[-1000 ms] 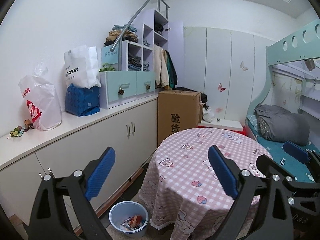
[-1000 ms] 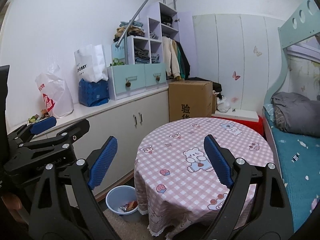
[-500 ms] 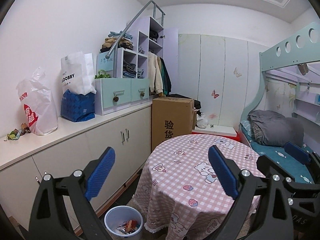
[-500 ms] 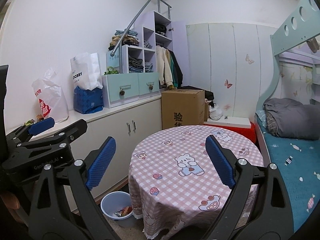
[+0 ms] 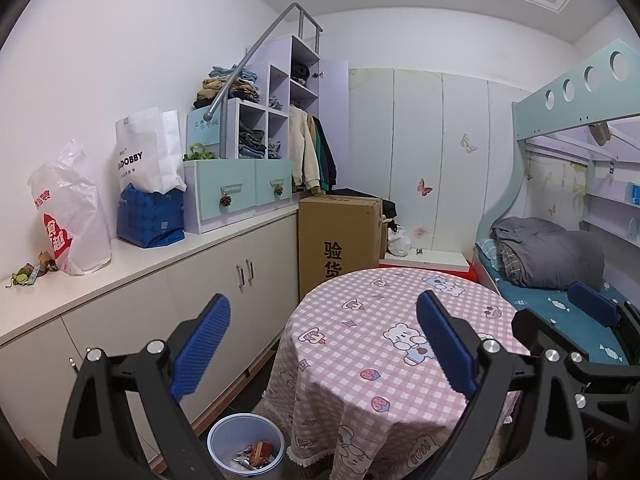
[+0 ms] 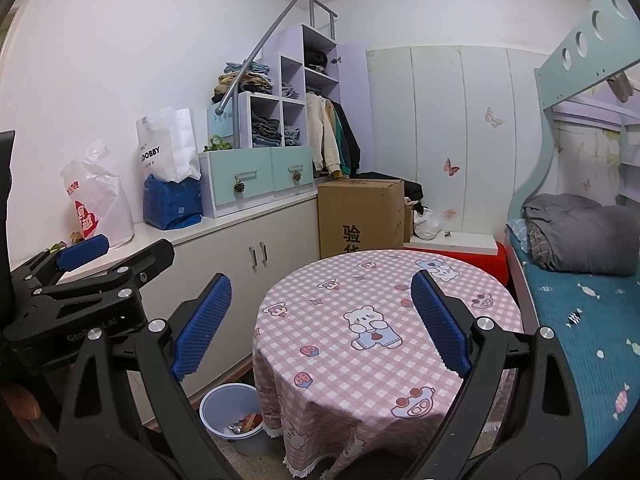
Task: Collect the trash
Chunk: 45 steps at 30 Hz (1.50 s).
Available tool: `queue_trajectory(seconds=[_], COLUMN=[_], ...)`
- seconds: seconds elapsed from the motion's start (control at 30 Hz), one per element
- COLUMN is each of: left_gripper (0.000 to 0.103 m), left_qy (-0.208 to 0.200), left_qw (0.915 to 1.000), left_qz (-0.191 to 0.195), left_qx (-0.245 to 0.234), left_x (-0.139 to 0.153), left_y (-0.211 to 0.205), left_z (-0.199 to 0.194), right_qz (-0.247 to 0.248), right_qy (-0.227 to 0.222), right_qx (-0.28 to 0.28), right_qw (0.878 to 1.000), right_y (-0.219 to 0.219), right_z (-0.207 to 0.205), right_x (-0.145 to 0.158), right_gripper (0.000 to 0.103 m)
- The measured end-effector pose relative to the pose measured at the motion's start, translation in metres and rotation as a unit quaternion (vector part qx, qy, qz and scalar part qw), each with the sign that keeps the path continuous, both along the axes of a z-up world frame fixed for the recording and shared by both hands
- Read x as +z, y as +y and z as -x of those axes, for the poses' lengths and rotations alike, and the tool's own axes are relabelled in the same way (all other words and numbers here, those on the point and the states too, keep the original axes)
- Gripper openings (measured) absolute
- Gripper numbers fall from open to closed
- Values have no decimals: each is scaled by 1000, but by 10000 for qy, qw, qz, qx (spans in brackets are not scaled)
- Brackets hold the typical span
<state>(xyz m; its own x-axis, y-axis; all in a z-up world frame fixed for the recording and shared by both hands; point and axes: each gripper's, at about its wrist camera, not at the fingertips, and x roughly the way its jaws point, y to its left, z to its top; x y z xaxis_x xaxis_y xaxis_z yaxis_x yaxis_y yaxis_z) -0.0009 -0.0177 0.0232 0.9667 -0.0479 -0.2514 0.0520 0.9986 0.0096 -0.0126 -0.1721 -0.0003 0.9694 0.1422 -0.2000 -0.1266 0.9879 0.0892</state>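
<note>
A pale blue trash bin (image 5: 245, 449) with wrappers inside stands on the floor between the cabinet and the round table; it also shows in the right wrist view (image 6: 232, 412). Small scraps of trash (image 5: 30, 274) lie on the white countertop at the far left. My left gripper (image 5: 320, 344) is open and empty, held above the bin and table edge. My right gripper (image 6: 320, 320) is open and empty over the table. The left gripper also shows in the right wrist view (image 6: 80, 276), and the right gripper shows in the left wrist view (image 5: 576, 320).
A round table (image 5: 392, 344) with a pink checked cloth stands ahead. A white cabinet (image 5: 200, 280) along the left wall carries a plastic bag (image 5: 72, 216), a paper bag (image 5: 148, 152) and drawers. A cardboard box (image 5: 340, 236) stands behind; a bunk bed (image 5: 560, 264) is at the right.
Both grippers have drawn back and tilted up a little, so the table, bin and ceiling show more fully. Both stay open and empty.
</note>
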Motion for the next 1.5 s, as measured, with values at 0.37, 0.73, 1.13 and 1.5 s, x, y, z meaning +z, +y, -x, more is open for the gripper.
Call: queue_trajectory(seconds=[0.37, 0.73, 1.13, 1.5], left_gripper=[93, 93, 93, 93], left_qy=[-2, -7, -9, -6], left_qw=[10000, 9999, 9999, 9999], left_qz=[-73, -94, -92, -98], left_qx=[-57, -69, -71, -61], left_x=[-1, -2, -2, -2], left_y=[-5, -9, -9, -10], left_z=[-1, 0, 0, 1], right_qz=[-11, -17, -12, -17], right_qy=[26, 15, 4, 9], right_qx=[-17, -36, -38, -36], right_qw=[10000, 10000, 10000, 10000], right_y=[-3, -4, -4, -4], right_z=[0, 0, 0, 1], right_x=[-2, -2, -2, -2], right_gripper=[90, 90, 90, 90])
